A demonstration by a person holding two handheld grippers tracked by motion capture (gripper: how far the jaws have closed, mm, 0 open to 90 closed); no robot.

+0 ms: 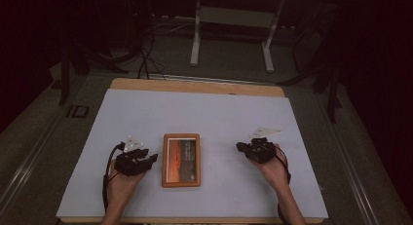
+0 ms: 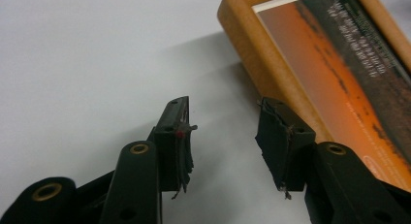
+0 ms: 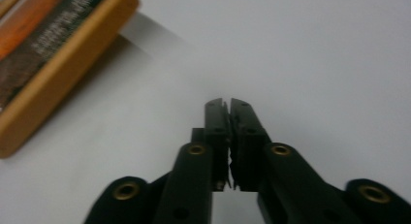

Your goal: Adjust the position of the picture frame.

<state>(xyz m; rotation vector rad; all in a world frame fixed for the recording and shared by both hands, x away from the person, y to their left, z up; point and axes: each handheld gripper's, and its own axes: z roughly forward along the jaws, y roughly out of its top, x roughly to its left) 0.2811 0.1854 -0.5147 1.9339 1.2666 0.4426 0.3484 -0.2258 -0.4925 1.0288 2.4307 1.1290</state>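
Observation:
A wooden picture frame (image 1: 181, 159) holding an orange sunset print lies flat in the middle of the white table top (image 1: 204, 113). My left gripper (image 1: 152, 158) rests just left of the frame, open, with nothing between its jaws. In the left gripper view the picture frame (image 2: 291, 64) lies close by the right jaw of the left gripper (image 2: 223, 120). My right gripper (image 1: 239, 146) sits on the table to the right of the frame, well apart from it. Seen in the right gripper view, the right gripper (image 3: 228, 104) has its jaws pressed together, empty, and the picture frame (image 3: 58, 64) lies at upper left.
The white sheet covers a wooden table whose far edge (image 1: 195, 84) shows as a bare strip. Beyond it stand a white table frame (image 1: 233, 30) and cables (image 1: 146, 54) on a dark floor. A hand holds each gripper from the table's near edge.

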